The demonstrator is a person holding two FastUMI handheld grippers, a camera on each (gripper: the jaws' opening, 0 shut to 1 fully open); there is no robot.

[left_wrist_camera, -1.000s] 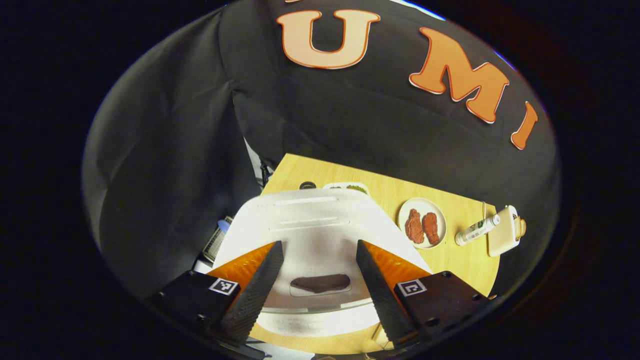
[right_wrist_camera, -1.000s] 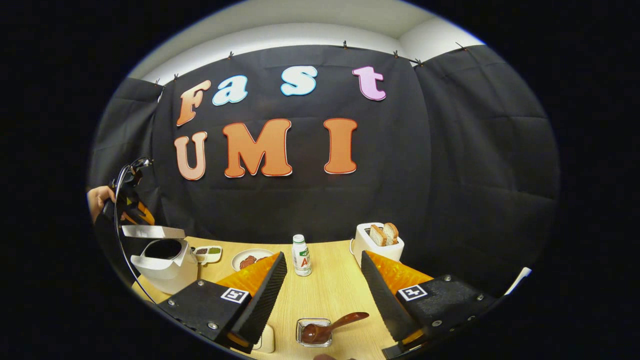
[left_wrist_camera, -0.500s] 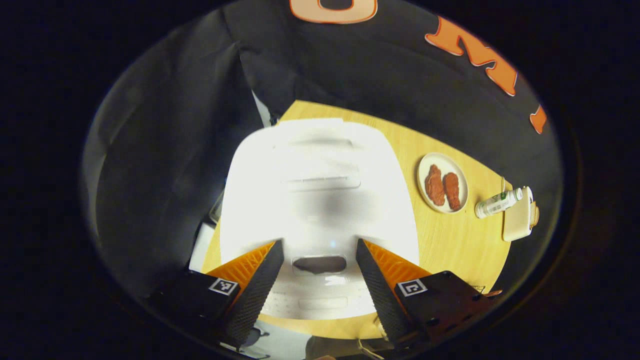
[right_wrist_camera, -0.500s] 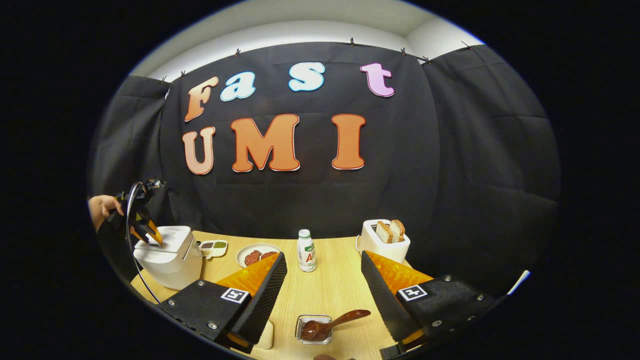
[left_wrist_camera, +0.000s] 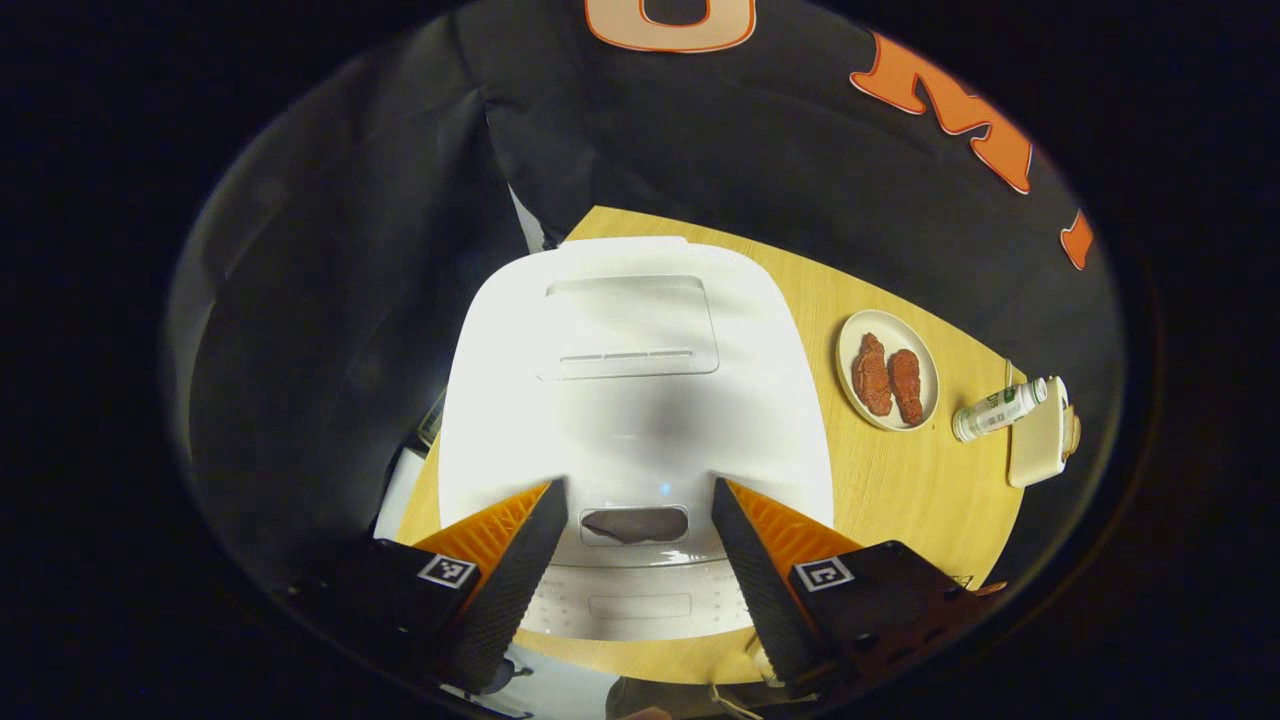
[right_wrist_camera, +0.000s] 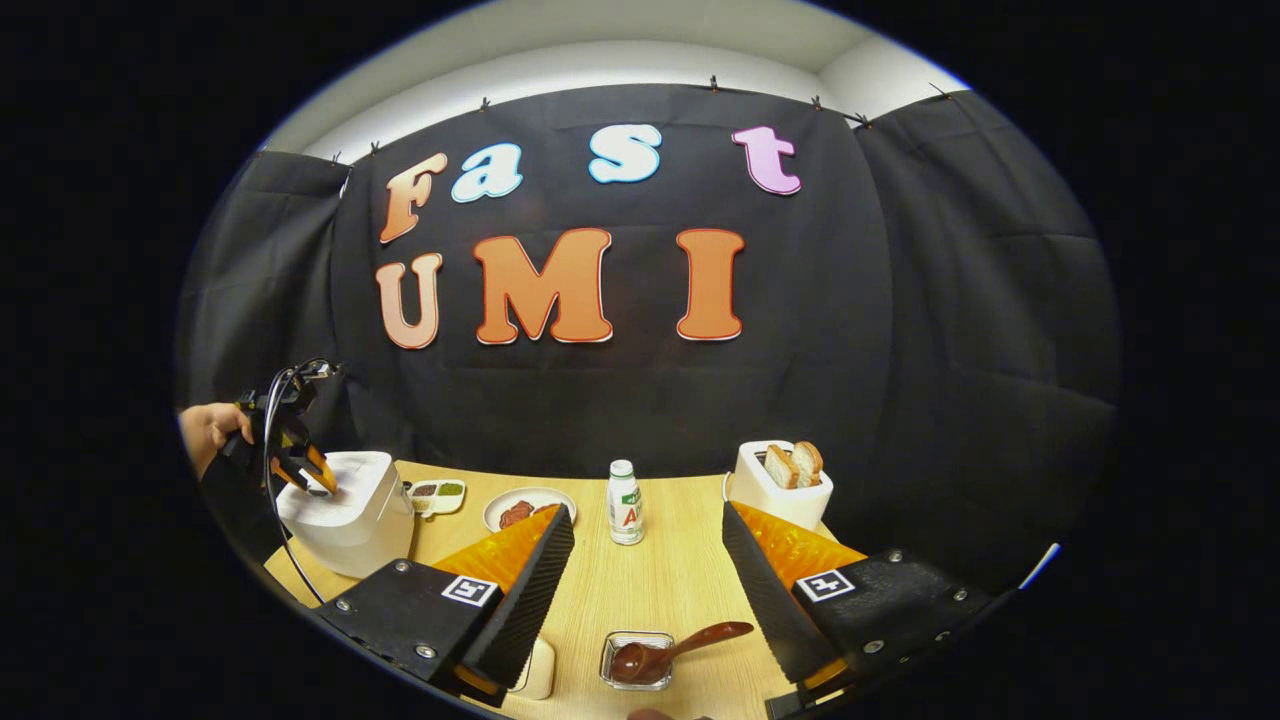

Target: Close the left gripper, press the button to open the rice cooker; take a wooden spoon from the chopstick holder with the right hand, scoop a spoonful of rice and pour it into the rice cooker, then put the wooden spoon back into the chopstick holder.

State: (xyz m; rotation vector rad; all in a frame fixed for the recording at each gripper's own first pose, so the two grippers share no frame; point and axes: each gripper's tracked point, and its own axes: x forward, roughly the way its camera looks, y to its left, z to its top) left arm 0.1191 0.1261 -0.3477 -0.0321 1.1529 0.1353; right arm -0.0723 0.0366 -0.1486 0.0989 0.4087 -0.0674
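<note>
The white rice cooker (left_wrist_camera: 630,400) sits under my left gripper (left_wrist_camera: 637,490) with its lid down. The gripper's fingers are spread wide, either side of the dark button (left_wrist_camera: 633,524) at the lid's front. In the right gripper view, a hand (right_wrist_camera: 205,435) holds the left gripper (right_wrist_camera: 305,465) down on top of the cooker (right_wrist_camera: 350,515). My right gripper (right_wrist_camera: 645,512) hovers open above the table with nothing in it. A brown wooden spoon (right_wrist_camera: 665,655) lies below it, its bowl in a small clear square dish (right_wrist_camera: 635,662).
On the wooden table (right_wrist_camera: 650,590) stand a plate of two red meat pieces (right_wrist_camera: 525,508), a small bottle (right_wrist_camera: 625,502), a white toaster with bread (right_wrist_camera: 785,480) and a small sauce dish (right_wrist_camera: 435,492). A pale block (right_wrist_camera: 540,670) sits beside my right gripper's left finger.
The cooker's lid, raised a second ago, is now down. My left gripper has come down over the lid. The right gripper has barely shifted and stays open.
</note>
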